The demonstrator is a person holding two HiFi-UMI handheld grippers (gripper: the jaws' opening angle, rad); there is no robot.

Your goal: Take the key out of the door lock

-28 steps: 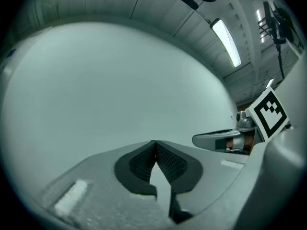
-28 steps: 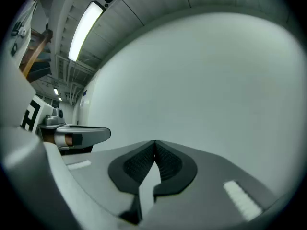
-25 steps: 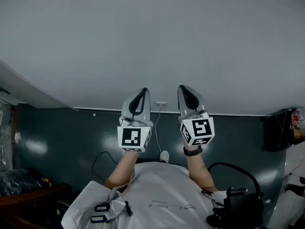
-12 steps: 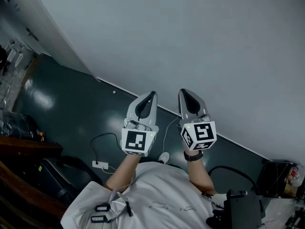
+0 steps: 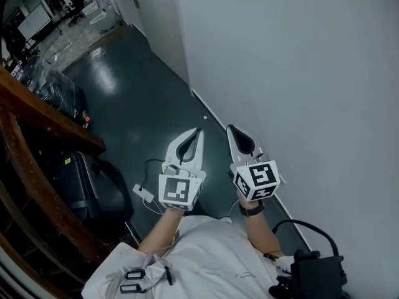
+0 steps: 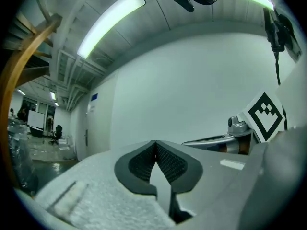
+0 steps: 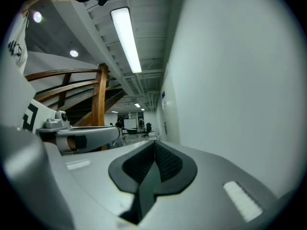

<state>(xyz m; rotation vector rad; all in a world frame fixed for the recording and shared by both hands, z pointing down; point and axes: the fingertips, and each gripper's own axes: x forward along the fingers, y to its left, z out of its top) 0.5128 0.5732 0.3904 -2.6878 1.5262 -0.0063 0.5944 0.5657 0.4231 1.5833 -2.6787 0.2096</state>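
At the far left of the head view, a curved wooden handrail (image 5: 43, 114) runs down over the dark, glossy floor (image 5: 137, 86). A black case (image 5: 87, 185) stands beside the handrail. Just right of the case, a white power strip (image 5: 143, 192) lies on the floor with a cable looping from it.

The door (image 5: 137, 2) is at the top of the head view, far down the wall and well away from both grippers. A dark handle shows on it, but the lock and key are too small to make out.

Lower down, the left gripper (image 5: 199, 131) is held out level in front of the person's pale shirt (image 5: 206, 260). In its own view the two dark ribbed pads meet at the tips with nothing between them, so its jaws are closed and empty. The right gripper (image 5: 229, 128) is just beside it, and the two do not touch. Both point along the foot of the white wall (image 5: 312, 73) that fills the right side. The right gripper's own view also shows its pads pressed together, holding nothing.

A black watch (image 5: 251, 210) sits on the right wrist. A black box (image 5: 319, 270) with a thick cable shows at the bottom right corner. Long ceiling lights (image 7: 125, 40) run toward the far end of the corridor in both gripper views.
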